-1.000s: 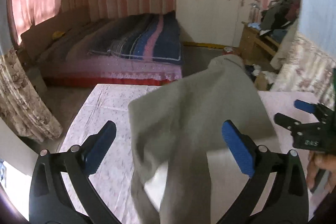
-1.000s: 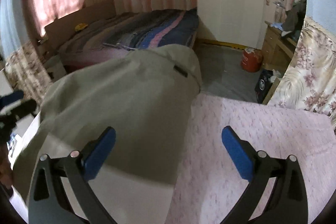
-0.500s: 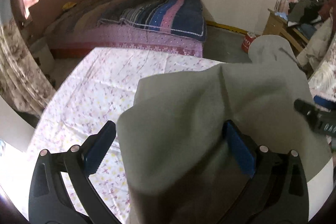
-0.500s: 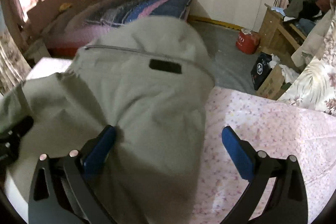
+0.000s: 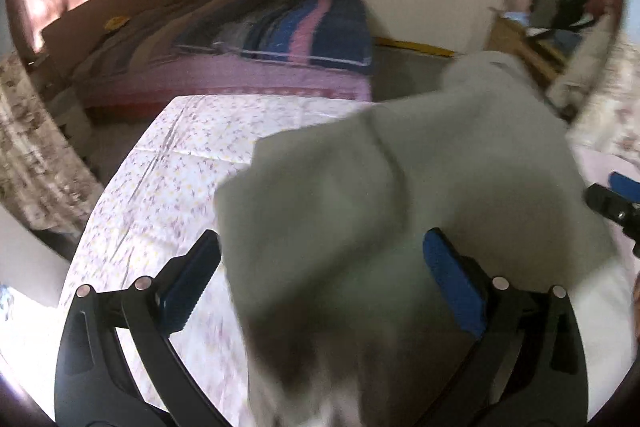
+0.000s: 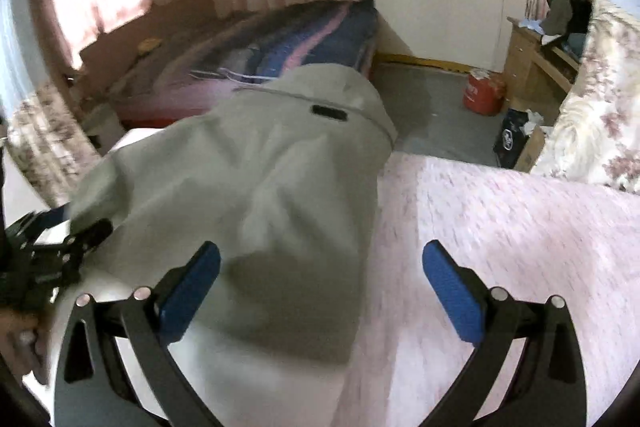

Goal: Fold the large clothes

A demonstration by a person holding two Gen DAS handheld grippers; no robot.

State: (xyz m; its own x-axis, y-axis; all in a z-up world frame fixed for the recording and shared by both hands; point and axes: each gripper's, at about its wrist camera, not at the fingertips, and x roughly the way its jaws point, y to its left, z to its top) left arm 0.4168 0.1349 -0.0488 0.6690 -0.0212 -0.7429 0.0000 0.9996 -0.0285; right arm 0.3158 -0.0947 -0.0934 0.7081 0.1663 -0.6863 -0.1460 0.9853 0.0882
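Note:
A large grey-green garment (image 5: 400,211) lies bunched on the table with the pink floral cloth (image 5: 168,179); its far end, with a zip and a small black tag (image 6: 329,111), hangs over the far edge. My left gripper (image 5: 320,287) is open, its jaws wide apart over the garment's near part. My right gripper (image 6: 320,287) is open too, with the garment's right edge between its blue pads and the tablecloth (image 6: 500,219) under the right pad. Each gripper shows at the edge of the other's view: the right (image 5: 612,203), the left (image 6: 52,247).
A bed with a striped blue and pink cover (image 5: 280,31) stands beyond the table. A wooden cabinet piled with clothes (image 6: 536,59), a red container (image 6: 482,95) and a box (image 6: 516,139) stand at the far right. Floral curtains (image 5: 32,155) hang at both sides.
Both views have tilted up and pulled back a little since half a second ago. The garment has shifted and sits lower and flatter on the table. Both grippers stay open.

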